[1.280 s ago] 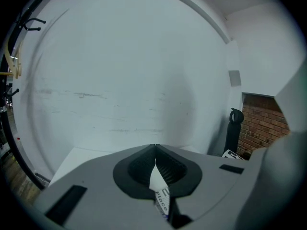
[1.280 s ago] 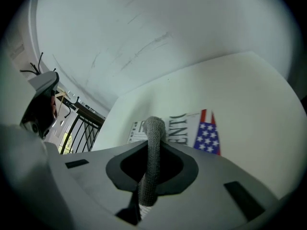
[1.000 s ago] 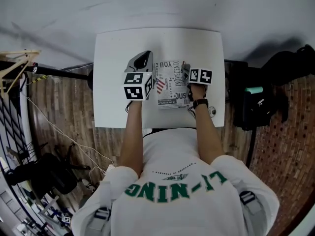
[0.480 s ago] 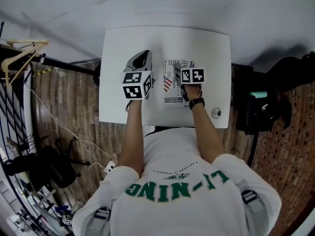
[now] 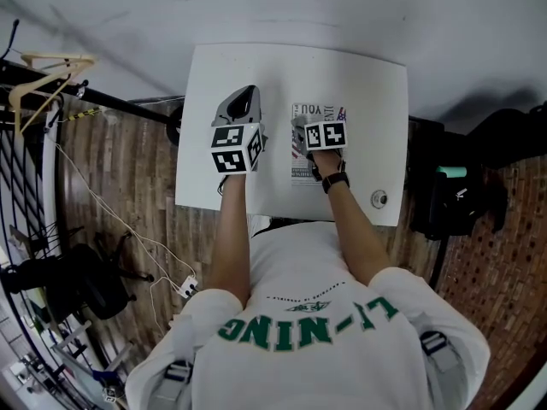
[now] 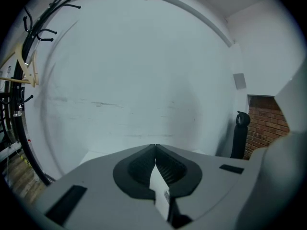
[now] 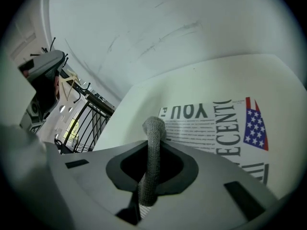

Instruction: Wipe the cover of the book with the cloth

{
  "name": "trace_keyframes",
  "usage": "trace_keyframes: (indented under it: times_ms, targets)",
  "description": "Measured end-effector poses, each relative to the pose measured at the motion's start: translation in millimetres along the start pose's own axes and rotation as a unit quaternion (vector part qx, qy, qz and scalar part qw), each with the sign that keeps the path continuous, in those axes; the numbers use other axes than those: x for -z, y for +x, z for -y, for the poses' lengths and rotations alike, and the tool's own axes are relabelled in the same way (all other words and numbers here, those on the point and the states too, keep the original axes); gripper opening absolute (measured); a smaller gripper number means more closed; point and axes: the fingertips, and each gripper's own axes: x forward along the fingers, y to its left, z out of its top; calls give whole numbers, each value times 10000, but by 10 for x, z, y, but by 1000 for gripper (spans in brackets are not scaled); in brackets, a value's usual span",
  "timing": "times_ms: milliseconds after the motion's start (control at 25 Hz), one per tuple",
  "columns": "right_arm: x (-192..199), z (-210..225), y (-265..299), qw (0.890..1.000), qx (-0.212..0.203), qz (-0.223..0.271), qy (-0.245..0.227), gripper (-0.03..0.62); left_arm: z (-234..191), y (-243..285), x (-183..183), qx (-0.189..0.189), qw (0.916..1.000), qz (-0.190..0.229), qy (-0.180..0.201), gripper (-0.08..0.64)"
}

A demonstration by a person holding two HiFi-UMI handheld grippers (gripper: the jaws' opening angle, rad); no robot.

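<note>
Grey cloth [image 7: 154, 128], pinched in the right gripper [image 7: 152, 150], sits at the book [image 7: 216, 123] edge. The left gripper [image 6: 155, 150], pressed together and empty, steadies nothing, so wiping could shove the book.

A grey knitted cloth [image 7: 152, 157], gathered into a narrow upright fold, was pinched between the closed jaws of the right claw [image 7: 154, 145]. Its rounded end stuck out just past the jaw tips.

A thin white book [image 7: 218, 123] with a printed cover lay flat, cover up, directly ahead of that claw and stretching off to its right. Large black letters, including "YOU", read upside down from the claw's side, with lines of small print below them and a red, white and blue flag further right. The cloth's end sat over the book's near left edge; whether it touched the cover could not be told.
</note>
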Motion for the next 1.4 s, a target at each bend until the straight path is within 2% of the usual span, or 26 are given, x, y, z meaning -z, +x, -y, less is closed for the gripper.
trace_keyframes:
  times_ms: [160,440,560,680,800,880,1000,1160,1400]
  targets:
    - [39,305,-245,9996,268,105,34,41,149,91,19,191,9998,-54,44,6]
    - [37,1057,-734,9921,856,580,706,40,586,313,-3,658,9974,-56,279,6]
    - [53,1197,-845,9891,962,701,866,40,713,346,-22,782,9963,-51,359,6]
    - [55,1208,-864,9886,1083,710,762,40,731,332,-33,801,9960,-52,380,6]
    - [48,1131,-831,9892,1102,666,698,40,659,275,-27,716,9968,-50,352,6]
    - [24,956,-740,9917,884,640,677,40,582,229,-6,622,9975,-53,321,6]
    - [-25,538,-511,9969,494,489,370,40,436,160,25,473,9985,-73,261,6]
    - [21,30,-207,9998,76,200,-16,40,243,59,3,287,9996,-54,-40,6]
    - [185,-200,2,9997,-47,-94,-223,41,86,-37,-24,161,9998,25,-97,6]
